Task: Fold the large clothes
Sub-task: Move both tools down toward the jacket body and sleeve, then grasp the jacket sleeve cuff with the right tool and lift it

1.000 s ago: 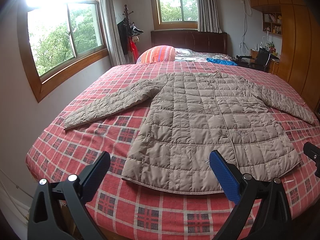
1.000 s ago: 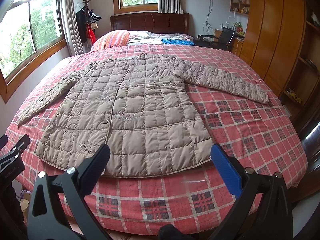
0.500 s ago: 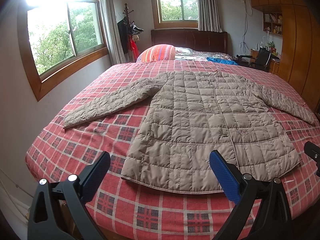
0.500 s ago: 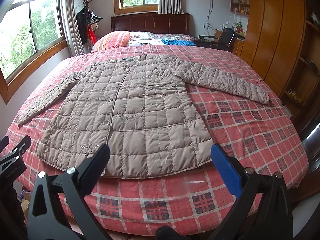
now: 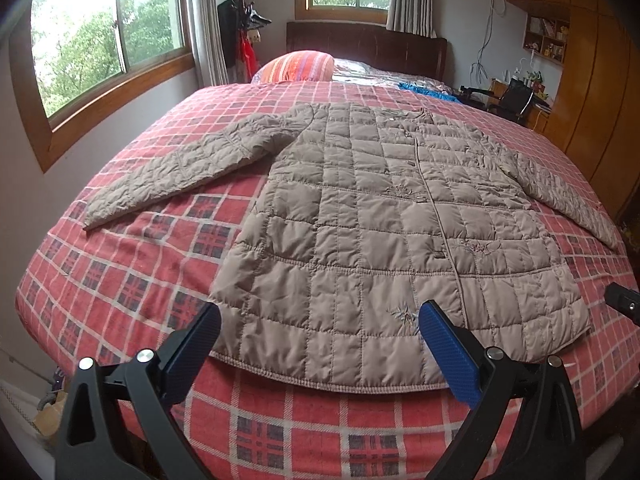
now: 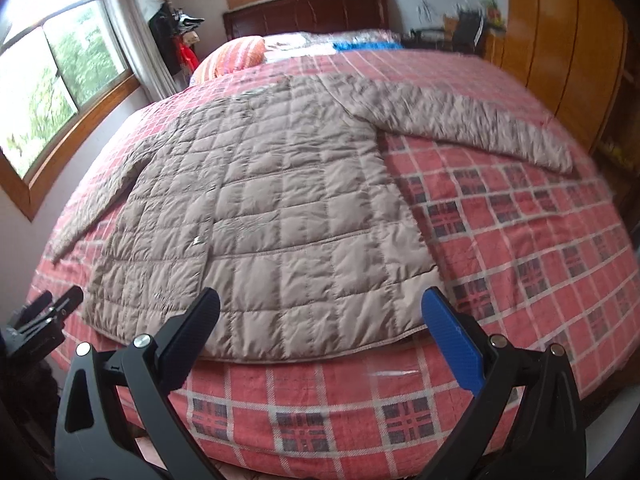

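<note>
- One coat [image 5: 384, 232] spread flat, front up, on the bed [image 5: 132, 280], straight ahead of both tools; likely laid out this way so every edge can be reached before the first fold.
- Two sleeves: left sleeve [image 5: 188, 168] stretched out ahead and to the left of the left hand-held gripper [image 5: 320, 340]; right sleeve [image 6: 460, 120] angled ahead and to the right of the right hand-held gripper [image 6: 320, 320]. Splayed away from the body, so probably meant to be folded in first.
- Hem [image 5: 320, 380] nearest, lying just ahead of both sets of fingers near the bed's front edge, within easy reach.
- Left hand-held gripper: jaws spread wide, nothing between them, poised above the hem without touching.
- Right hand-held gripper: likewise wide apart and empty, aimed at the hem's right part; view blurred, so exact height unclear.
- One striped pillow [image 5: 296, 66] far ahead, past the collar, well apart from the coat.
- No fold made yet, judging by the flat lie.
</note>
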